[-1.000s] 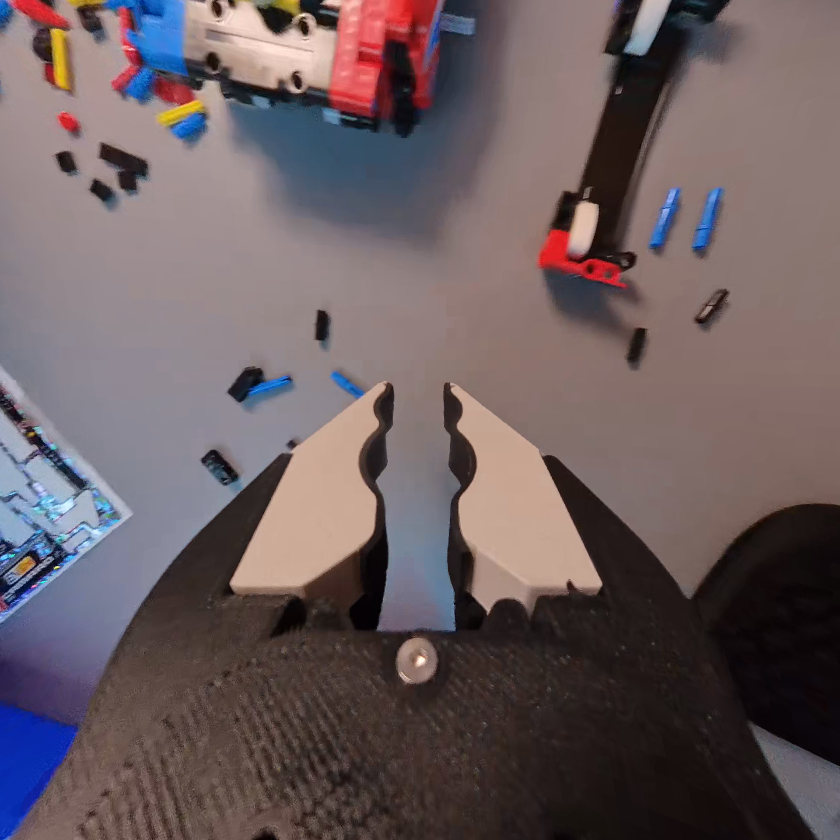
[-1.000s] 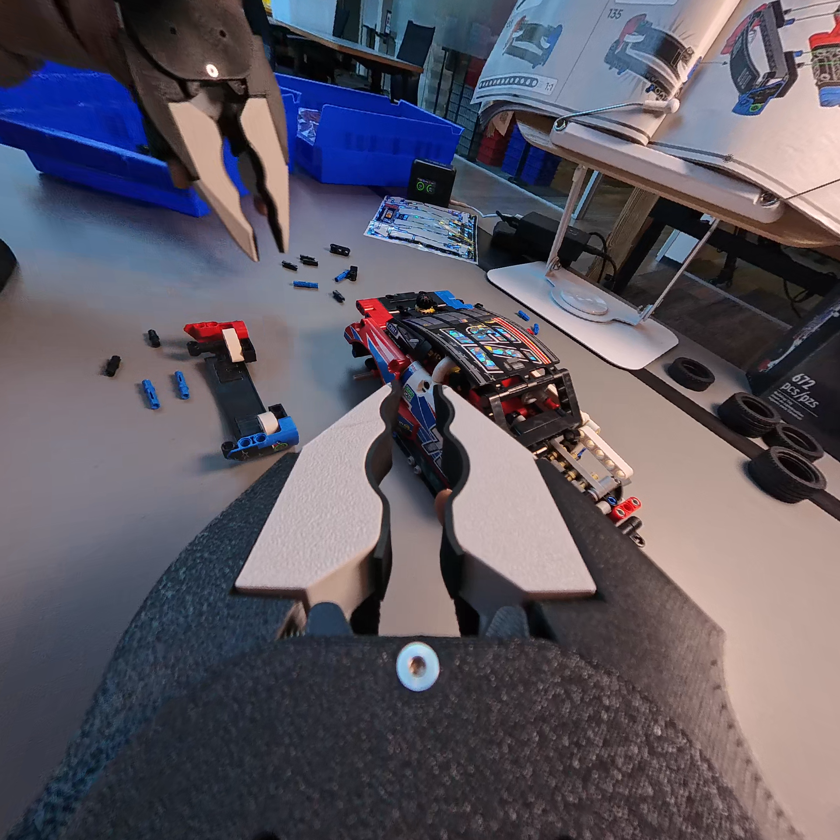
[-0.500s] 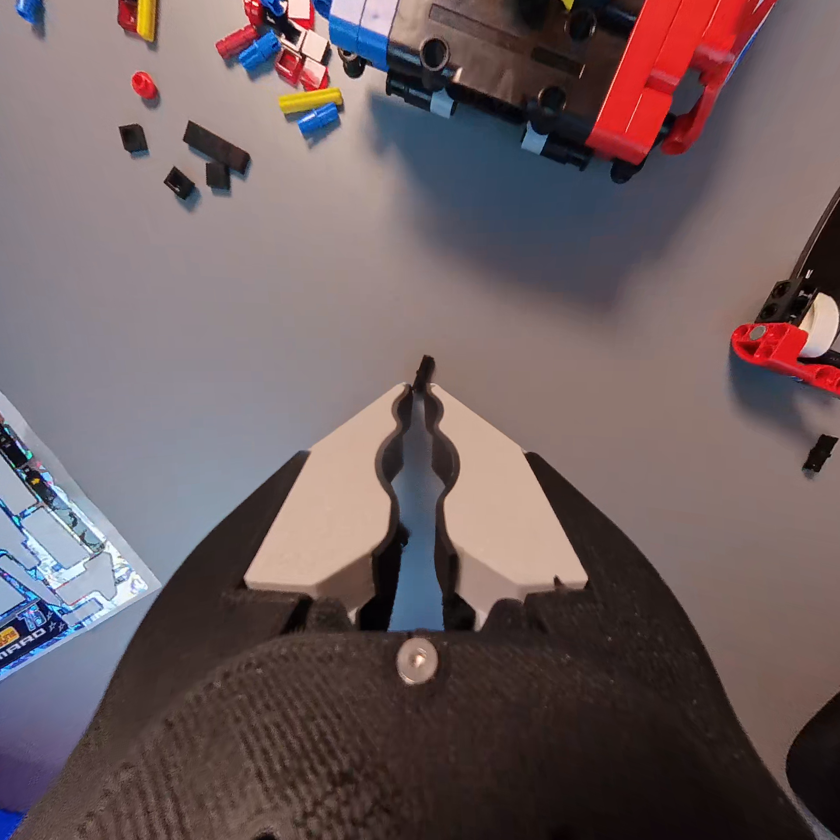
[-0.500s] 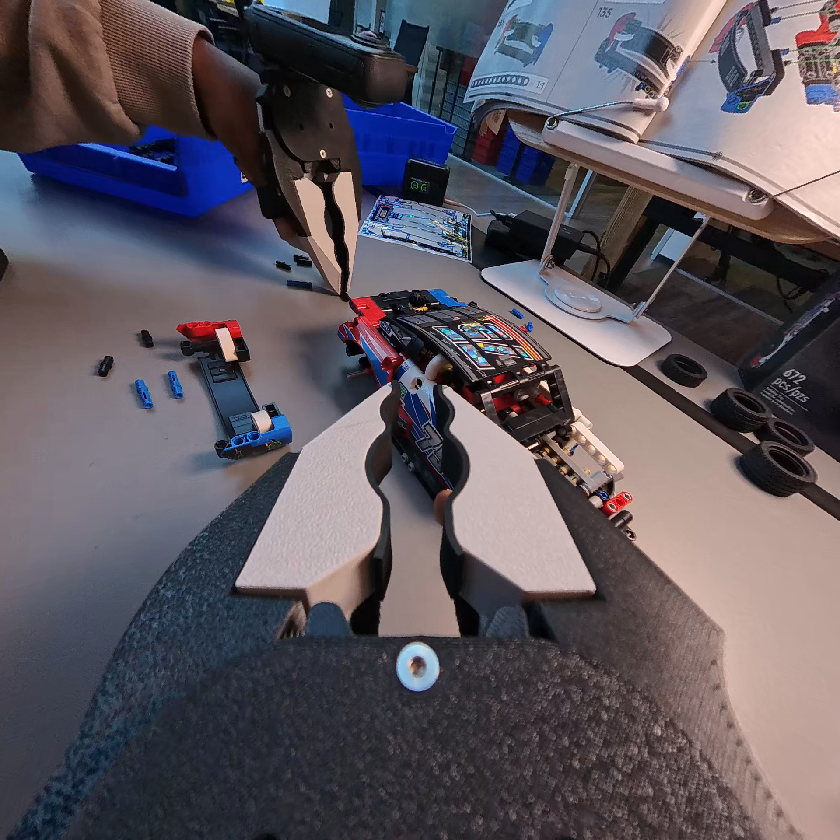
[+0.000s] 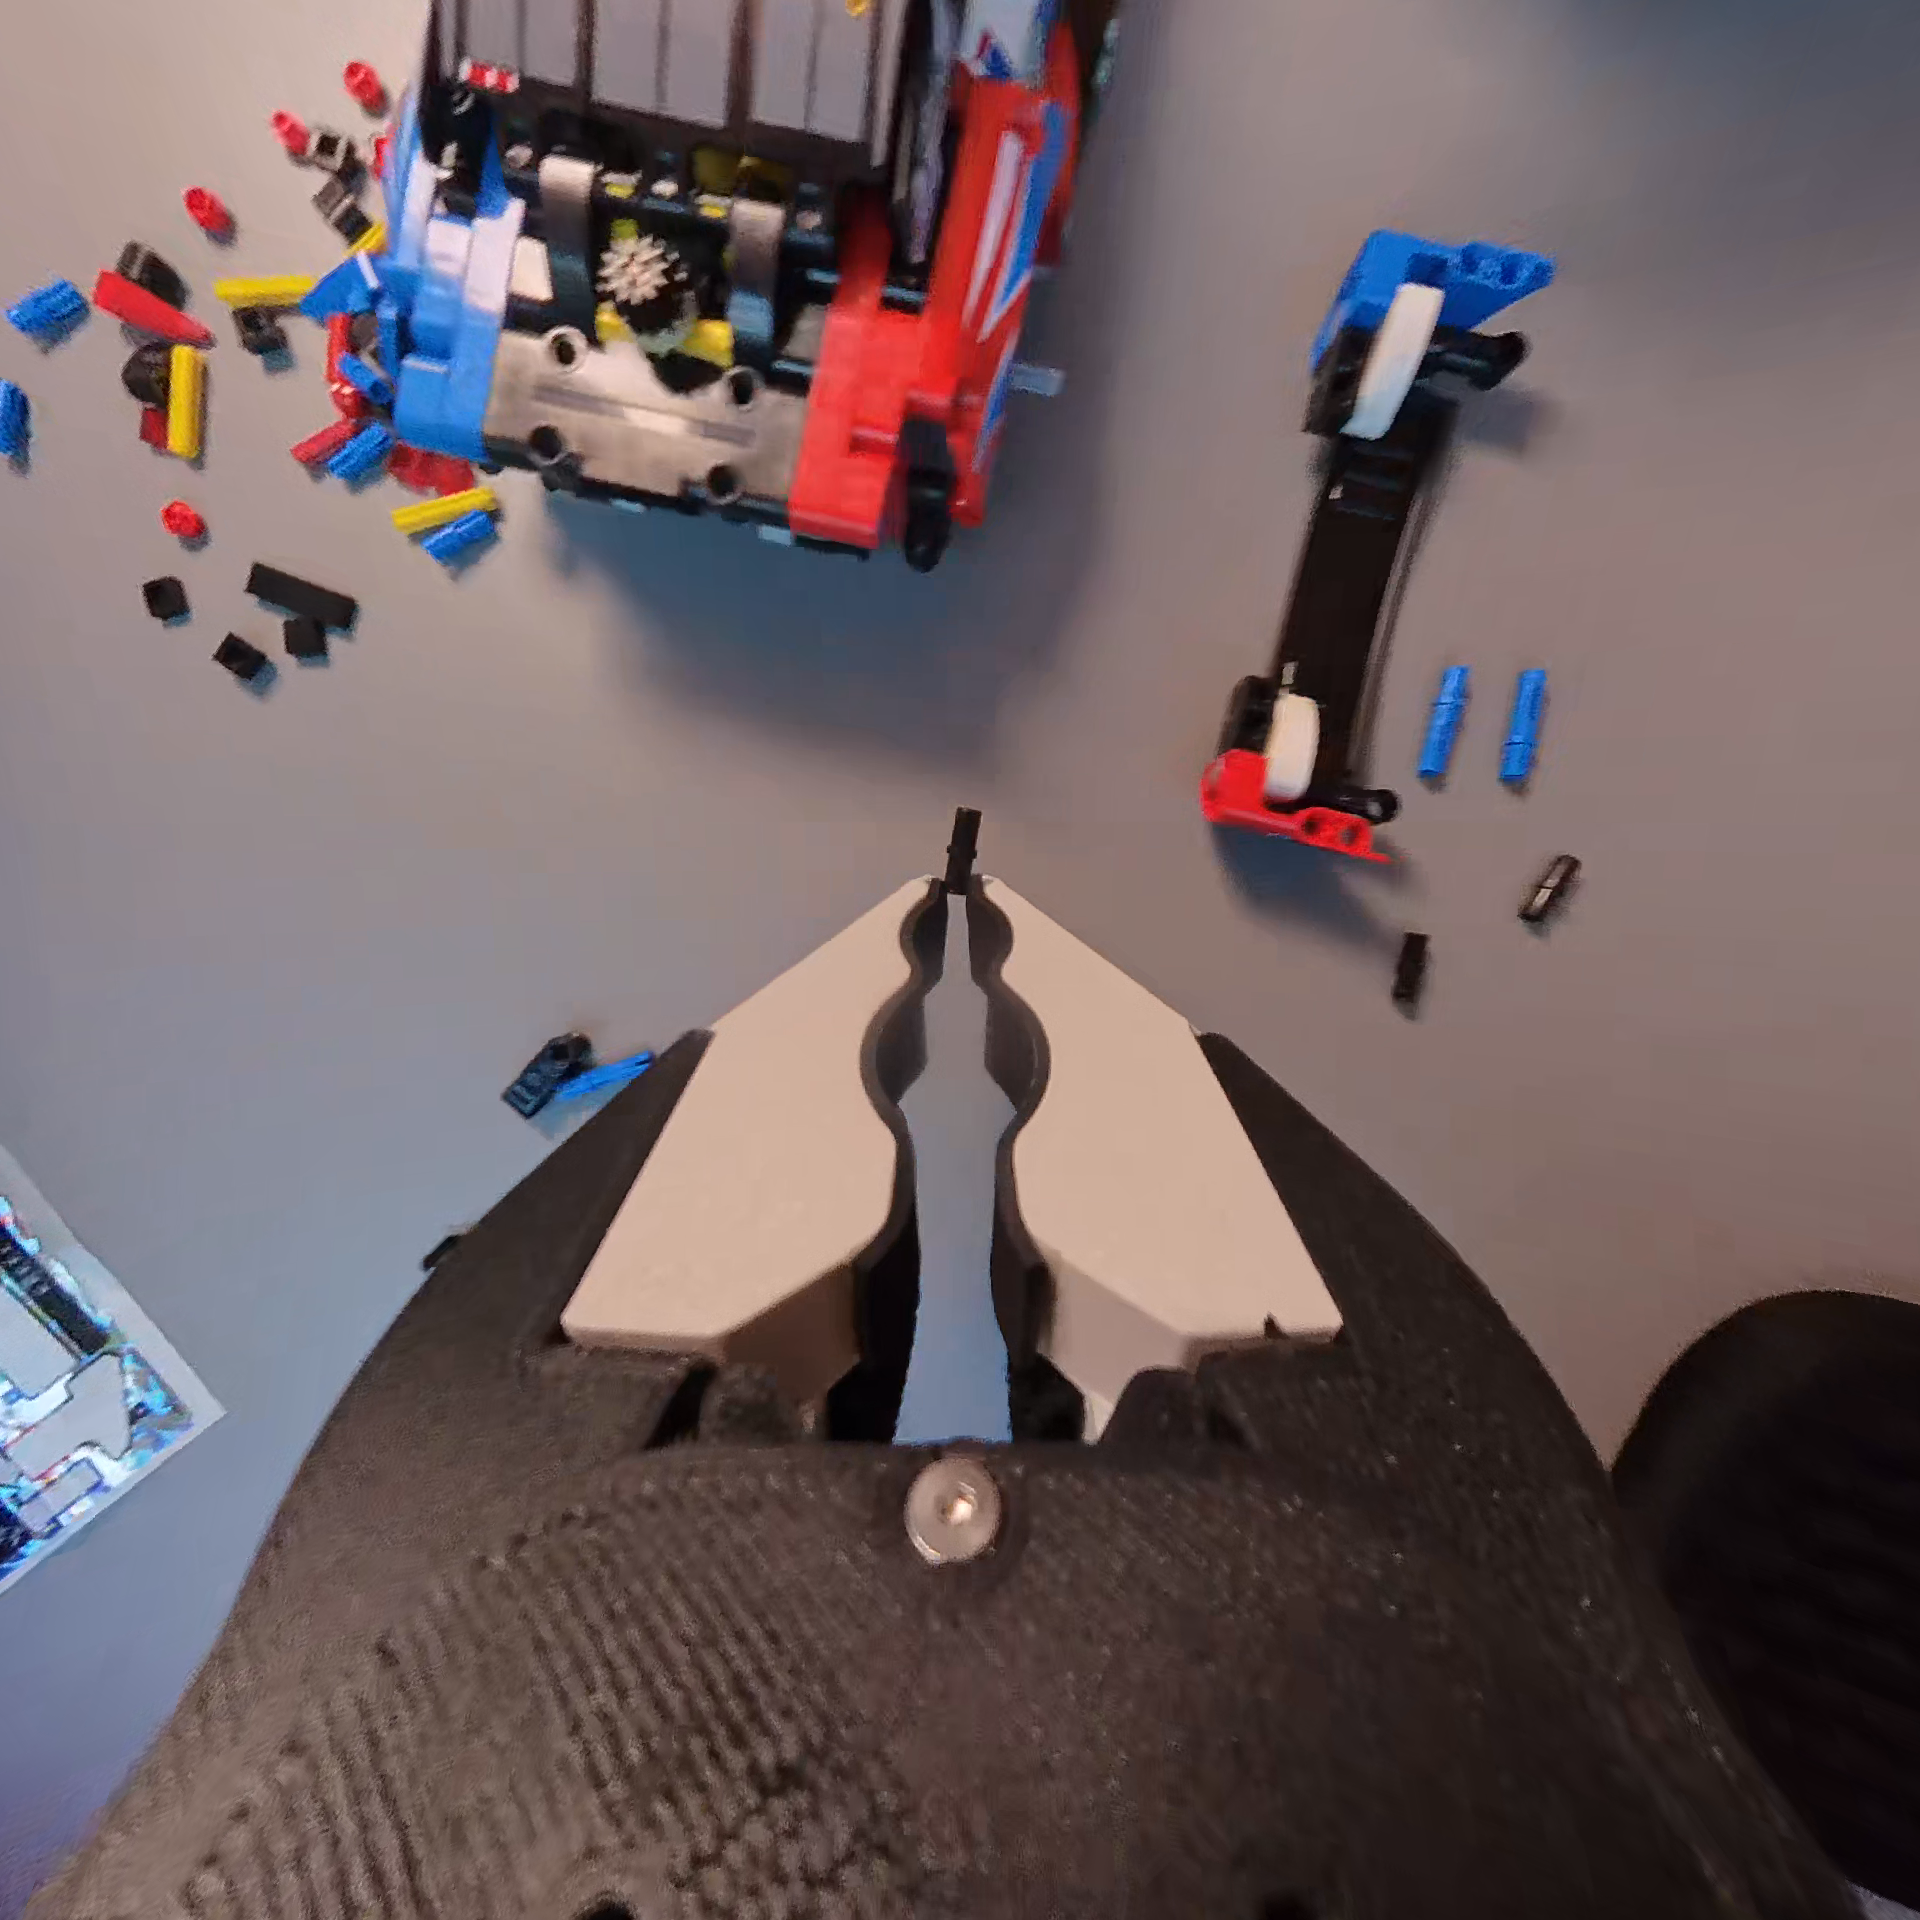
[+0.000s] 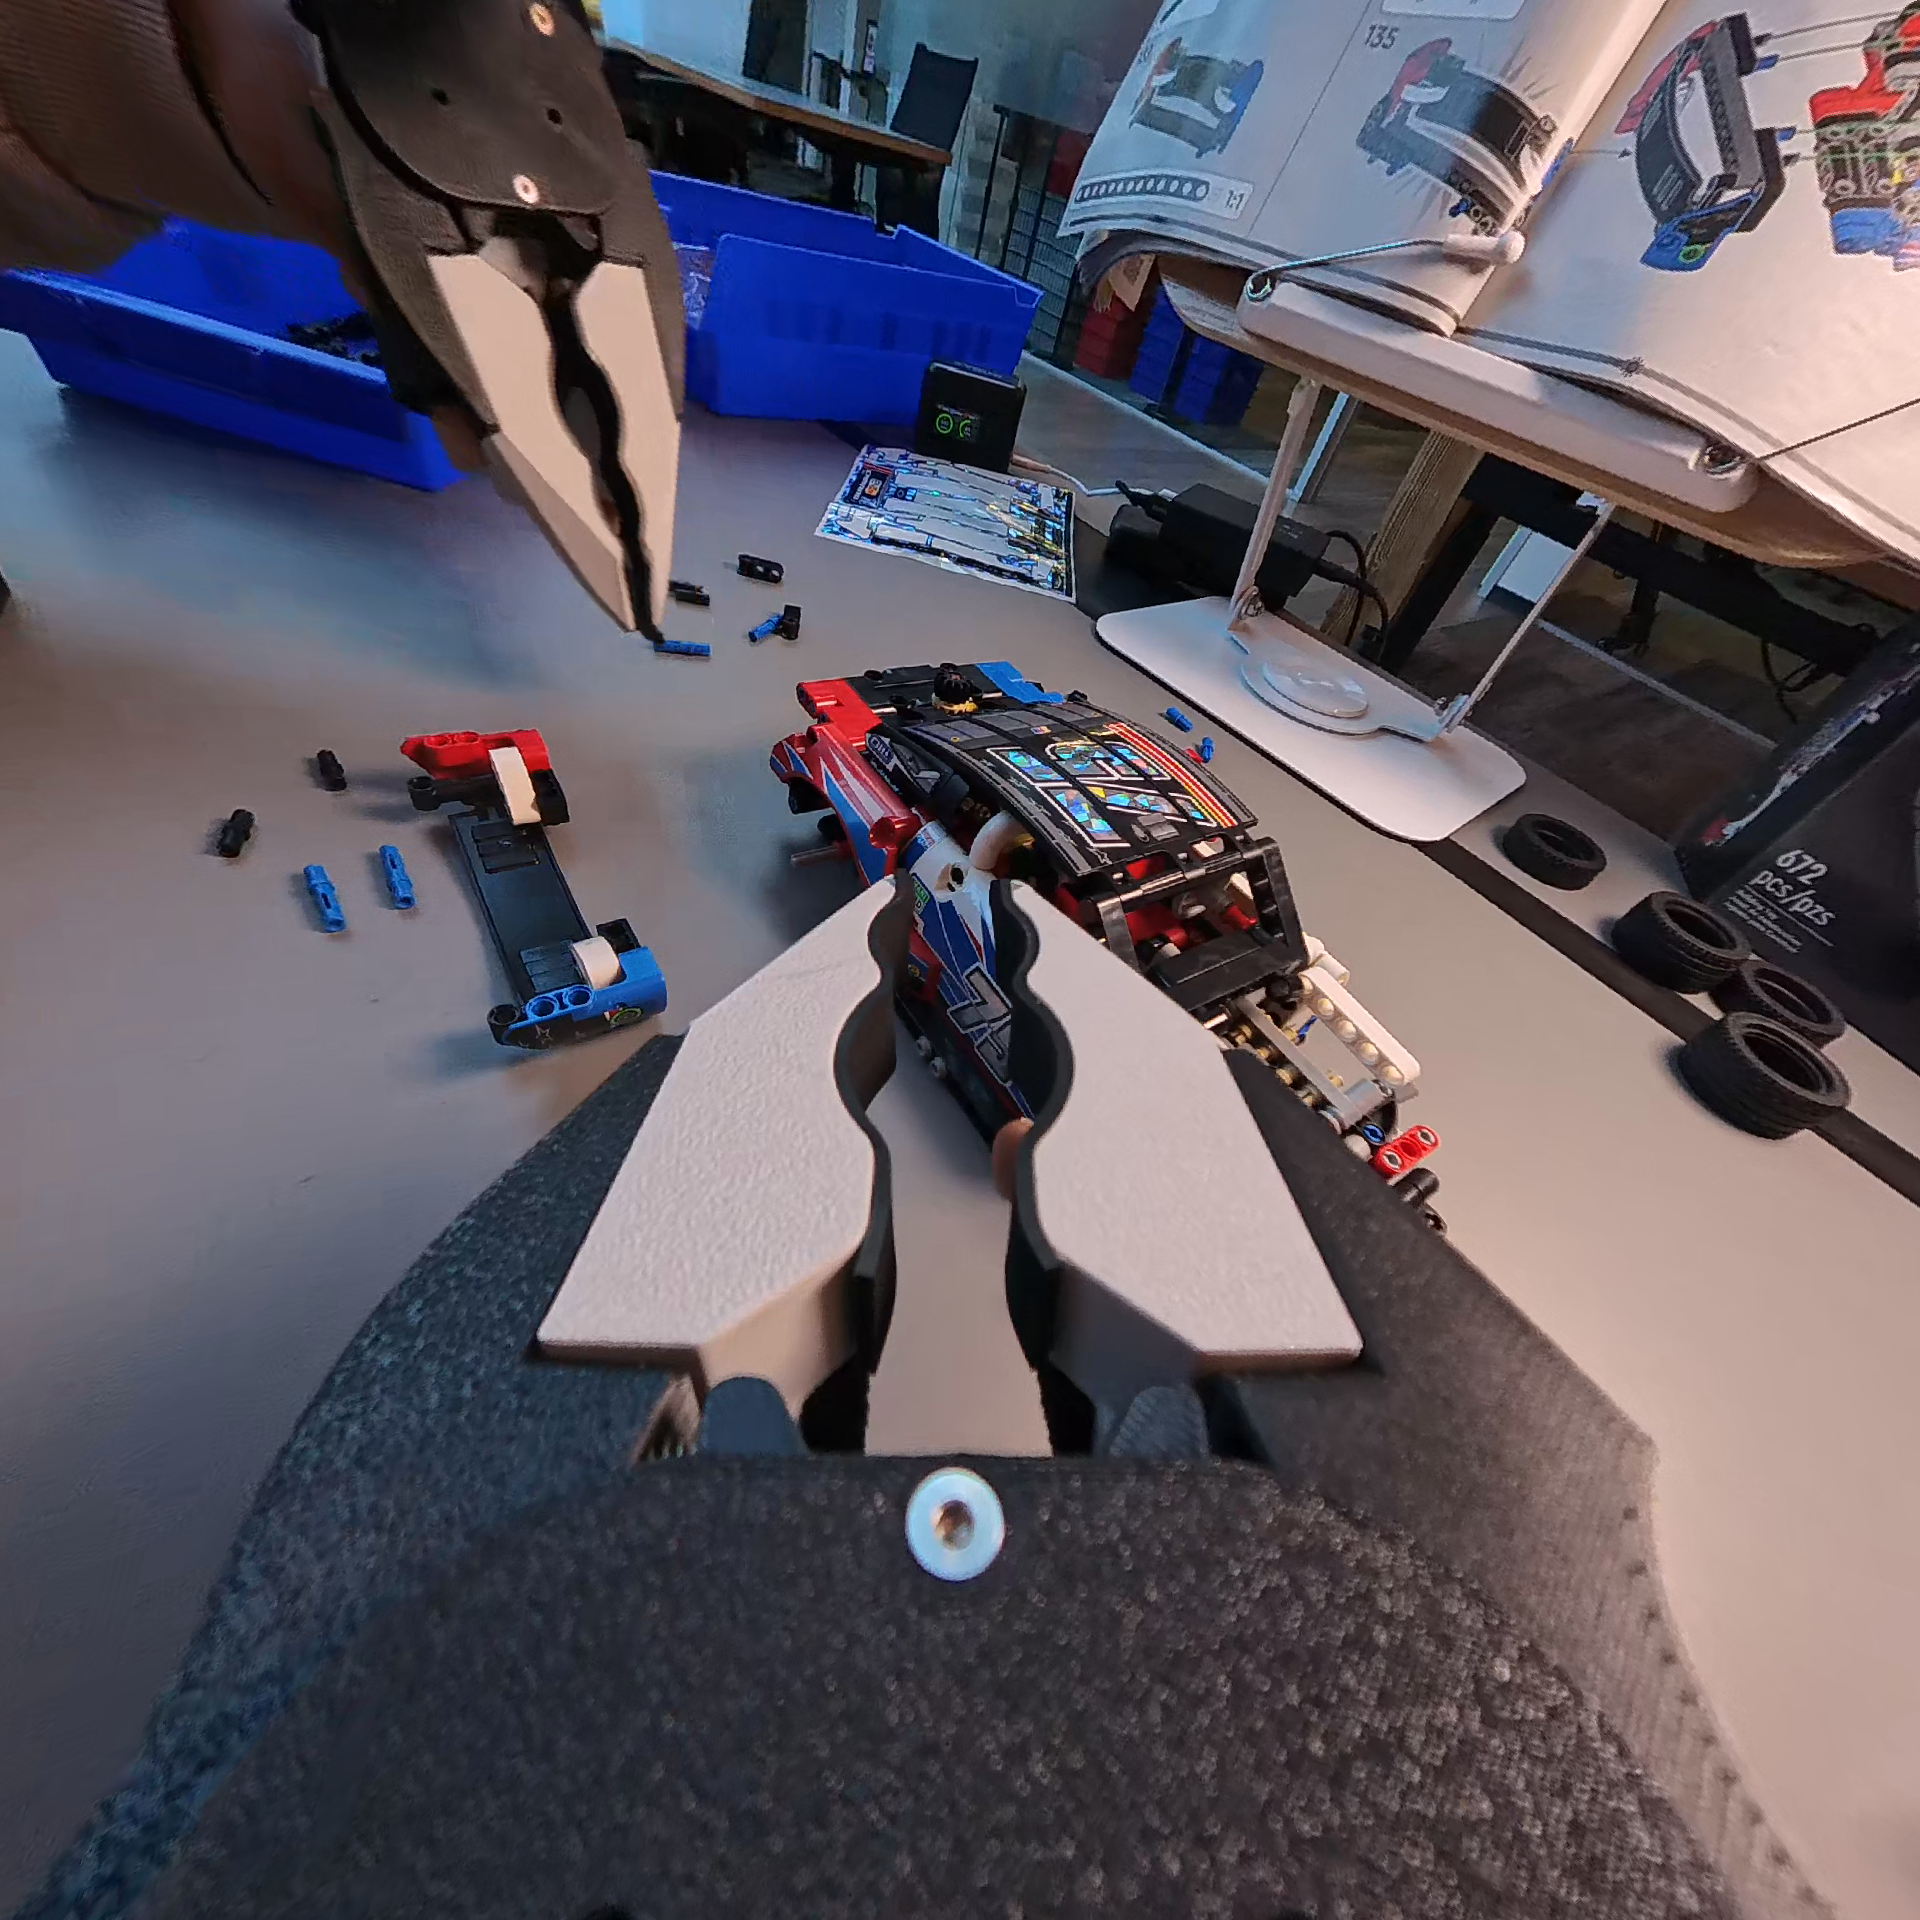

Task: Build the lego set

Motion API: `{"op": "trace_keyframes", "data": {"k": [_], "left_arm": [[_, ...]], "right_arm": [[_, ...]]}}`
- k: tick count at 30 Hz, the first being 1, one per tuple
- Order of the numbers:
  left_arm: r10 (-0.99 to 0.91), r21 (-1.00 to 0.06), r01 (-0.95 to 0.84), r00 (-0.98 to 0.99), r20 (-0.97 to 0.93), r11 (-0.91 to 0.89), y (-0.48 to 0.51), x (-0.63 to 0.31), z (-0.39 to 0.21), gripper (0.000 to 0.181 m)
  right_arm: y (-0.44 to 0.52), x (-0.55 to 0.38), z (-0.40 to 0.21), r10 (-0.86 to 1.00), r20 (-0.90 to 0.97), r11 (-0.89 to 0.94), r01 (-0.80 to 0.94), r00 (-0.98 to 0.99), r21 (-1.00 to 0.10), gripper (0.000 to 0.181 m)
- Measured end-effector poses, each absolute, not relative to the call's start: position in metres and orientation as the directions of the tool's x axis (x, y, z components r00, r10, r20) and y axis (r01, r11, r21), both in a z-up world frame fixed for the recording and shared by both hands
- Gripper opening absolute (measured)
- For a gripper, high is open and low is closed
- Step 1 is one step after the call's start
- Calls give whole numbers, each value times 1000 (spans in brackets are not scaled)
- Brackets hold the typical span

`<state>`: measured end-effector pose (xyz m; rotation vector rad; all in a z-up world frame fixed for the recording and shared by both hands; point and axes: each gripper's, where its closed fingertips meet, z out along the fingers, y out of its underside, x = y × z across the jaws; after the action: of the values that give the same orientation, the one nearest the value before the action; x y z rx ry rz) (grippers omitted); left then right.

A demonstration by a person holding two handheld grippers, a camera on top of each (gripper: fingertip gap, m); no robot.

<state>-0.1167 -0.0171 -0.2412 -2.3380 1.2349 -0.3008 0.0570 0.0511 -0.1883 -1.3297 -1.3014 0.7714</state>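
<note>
Left tool (image 5: 958, 883) pinches a black pin (image 5: 964, 844) by one end, above the bench (image 5: 727, 779); slight grip risks dropping it. Right tool (image 6: 943, 899), parted and empty, faces the car model (image 6: 1049, 821) just ahead.

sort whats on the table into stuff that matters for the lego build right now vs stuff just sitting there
In use:
left gripper
black pin pinched in it
car model
black panel assembly
blue pins

Lying about:
tyres
sticker sheet
blue bins

Car model (image 6: 1049, 842) mid-table, long subassembly (image 6: 530, 883) to its left, 2 pins (image 6: 358, 883) further left
</note>
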Motion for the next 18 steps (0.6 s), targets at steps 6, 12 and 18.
{"op": "trace_keyframes", "data": {"k": [6,12,18], "left_arm": [[-865,-514,-741,503,2,-432,-73,-76,-257,1],[-875,-506,-751,483,17,-424,-92,-64,-271,1],[-879,-500,-758,476,14,-419,-95,-66,-272,1]], "right_arm": [[48,55,-189,957,225,172,267,183,-948,12],[48,54,-193,957,229,173,280,180,-944,12],[50,55,-194,956,226,168,282,188,-944,12]]}}
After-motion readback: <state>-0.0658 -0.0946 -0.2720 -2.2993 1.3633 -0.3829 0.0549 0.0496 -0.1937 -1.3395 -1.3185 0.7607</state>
